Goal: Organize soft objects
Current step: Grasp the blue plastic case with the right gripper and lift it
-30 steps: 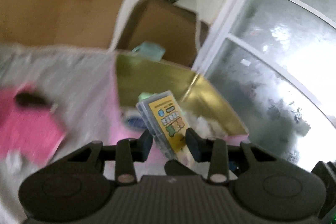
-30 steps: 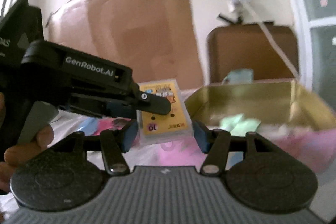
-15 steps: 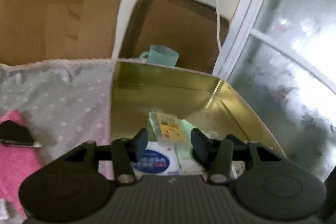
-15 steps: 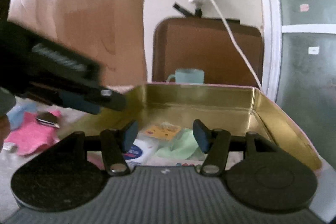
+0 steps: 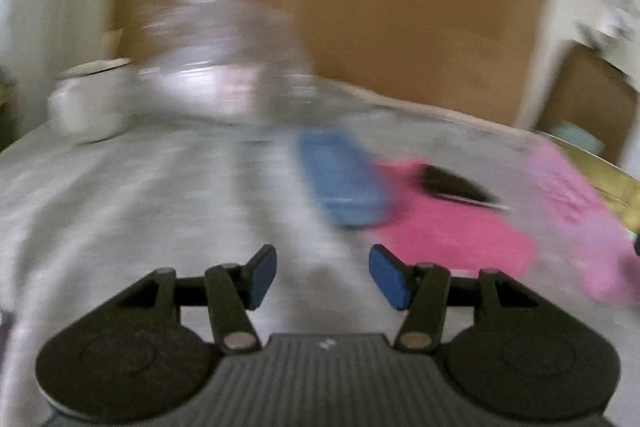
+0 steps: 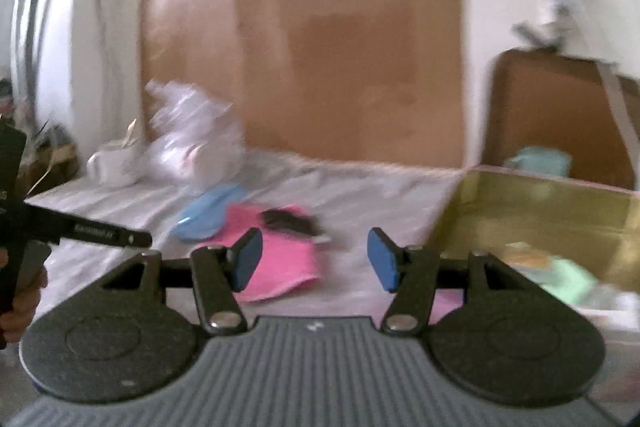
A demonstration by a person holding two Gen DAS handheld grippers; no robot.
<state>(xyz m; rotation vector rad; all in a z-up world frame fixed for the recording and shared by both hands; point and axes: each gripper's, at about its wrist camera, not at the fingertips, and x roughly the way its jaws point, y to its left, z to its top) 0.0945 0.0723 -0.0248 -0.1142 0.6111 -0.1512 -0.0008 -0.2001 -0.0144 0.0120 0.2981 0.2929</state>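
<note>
Grey cloth [image 5: 120, 211] covers the table, cardboard [image 6: 344, 39] behind. Left gripper [image 5: 322, 277] has just been opening its jaws, nothing between them; right gripper [image 6: 314, 259] is parted and empty. Pink cloth [image 6: 276, 267] lies beside the blue pouch [image 6: 212, 213], left of the tin [image 6: 532, 211]

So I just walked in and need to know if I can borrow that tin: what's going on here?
A person is sorting soft things into the gold tin, holding a gripper in each hand. Right now both the left gripper and the right gripper are open and empty; the left's jaws have just been opening. A blue item and a pink cloth lie out on the grey cover.
</note>
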